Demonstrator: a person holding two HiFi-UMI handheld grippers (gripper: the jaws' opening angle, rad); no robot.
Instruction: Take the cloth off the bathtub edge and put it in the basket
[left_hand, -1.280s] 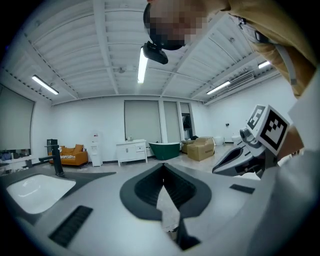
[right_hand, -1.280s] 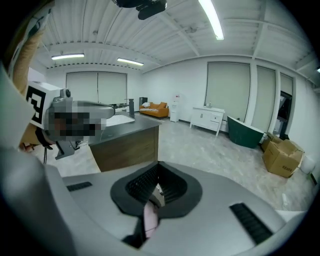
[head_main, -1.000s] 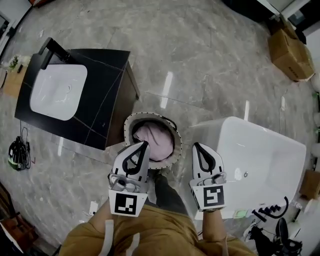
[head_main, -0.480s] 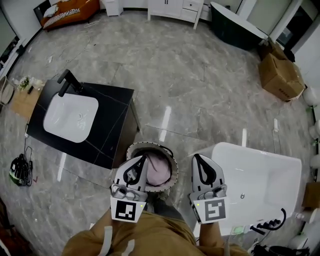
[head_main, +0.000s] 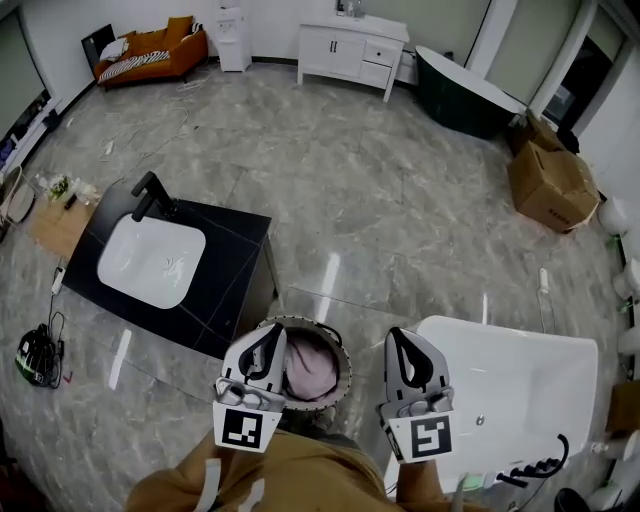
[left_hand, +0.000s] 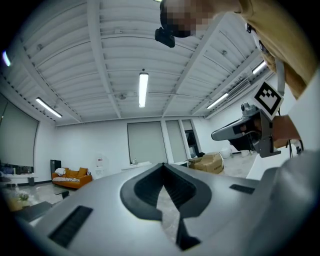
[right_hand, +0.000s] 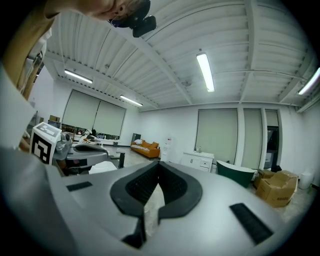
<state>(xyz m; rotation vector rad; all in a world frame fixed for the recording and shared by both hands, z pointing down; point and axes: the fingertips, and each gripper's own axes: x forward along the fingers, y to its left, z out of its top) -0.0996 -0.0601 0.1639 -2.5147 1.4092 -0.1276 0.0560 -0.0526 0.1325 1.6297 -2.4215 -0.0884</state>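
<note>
Cloth (head_main: 310, 368) in basket (head_main: 318, 326); no cloth on visible tub (head_main: 510, 385) edge. Left gripper (head_main: 268, 345) and right gripper (head_main: 402, 345): jaws closed, empty. Risk, my guess: left gripper hangs over basket rim; careless swing could tip basket and spill cloth.

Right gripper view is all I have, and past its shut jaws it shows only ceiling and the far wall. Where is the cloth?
Observer: In the head view the pink cloth lies inside the round basket on the floor.
Operator: Anything on the tub edge?
Observer: No. The rim of the white bathtub is bare wherever the head view shows it.
Operator: And the left gripper?
Observer: The left gripper shows over the basket's left side. Its own view shows it shut with nothing between the jaws.
</note>
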